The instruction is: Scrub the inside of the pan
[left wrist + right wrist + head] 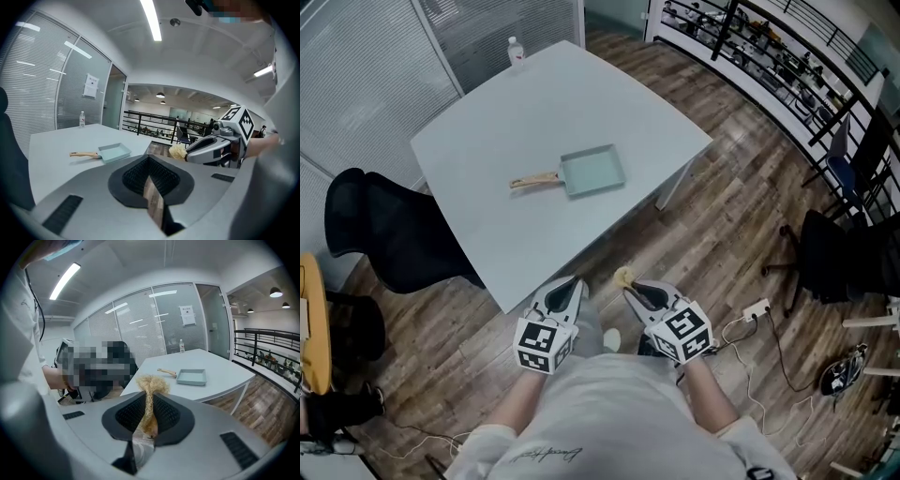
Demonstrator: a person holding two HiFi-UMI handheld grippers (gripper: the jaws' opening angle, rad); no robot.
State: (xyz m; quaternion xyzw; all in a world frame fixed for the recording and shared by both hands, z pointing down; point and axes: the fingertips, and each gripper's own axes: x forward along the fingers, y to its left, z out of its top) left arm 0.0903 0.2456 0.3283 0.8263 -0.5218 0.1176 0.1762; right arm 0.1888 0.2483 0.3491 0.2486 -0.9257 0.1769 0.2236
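A pale blue rectangular pan point(593, 171) with a wooden handle point(534, 179) lies on the white table point(506, 234), handle pointing left. Both grippers hover off the table's near corner, above the wooden floor and well short of the pan. My left gripper point(574, 281) is shut with nothing in it; its jaws meet in the left gripper view point(149, 161). My right gripper point(628, 284) is shut on a straw-coloured fibre scrubber point(151, 385), whose tuft sticks out past the jaw tips point(623, 276). The pan point(114, 152) shows far ahead in the left gripper view, and likewise in the right gripper view point(192, 377).
A water bottle point(516, 52) stands at the table's far corner. A black office chair point(384, 234) sits left of the table, another chair point(834, 253) at the right. A power strip point(755, 309) and cables lie on the floor. A railing point(787, 66) runs behind.
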